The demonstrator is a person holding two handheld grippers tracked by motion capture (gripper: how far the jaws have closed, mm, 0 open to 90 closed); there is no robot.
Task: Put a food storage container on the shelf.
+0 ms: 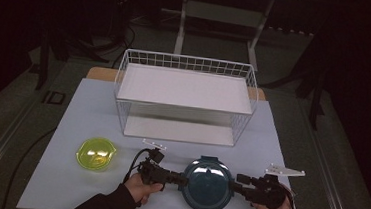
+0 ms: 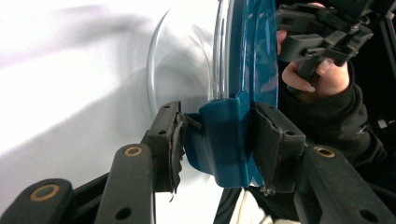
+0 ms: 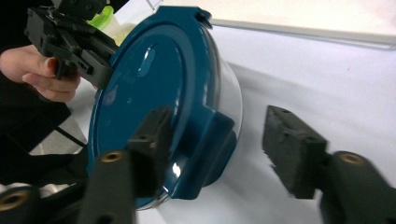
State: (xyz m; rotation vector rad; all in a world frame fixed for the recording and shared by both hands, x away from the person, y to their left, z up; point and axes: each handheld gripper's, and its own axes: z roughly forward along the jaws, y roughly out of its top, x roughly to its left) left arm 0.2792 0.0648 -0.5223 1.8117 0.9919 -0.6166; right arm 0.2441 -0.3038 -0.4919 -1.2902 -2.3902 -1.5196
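The bowl [image 1: 207, 184], clear with a blue lid [image 3: 154, 93], is sitting on the tabletop [image 1: 67, 175] in front of the wire rack [image 1: 184, 97], with a yellow-green bowl [image 1: 96, 153] lying to its left. The left hand-held gripper [image 1: 183, 180] is clamping one of the lid's side latches [image 2: 224, 140]: in the left gripper view both pads are pressing against the blue tab from either side. The right hand-held gripper [image 3: 215, 154] is reaching in at the opposite side of the bowl with its jaws standing wide apart, one pad in front of the lid, the other out over the tabletop, and the near latch [image 3: 210, 149] lying between them ungripped.

Judging by this, the work is only partly under way. The lid is sitting flat on the bowl, so nothing looks opened yet. One latch is being held; the second grip is not yet made. Whether the bowl is meant for the rack, whose two shelves are bare, cannot be told.
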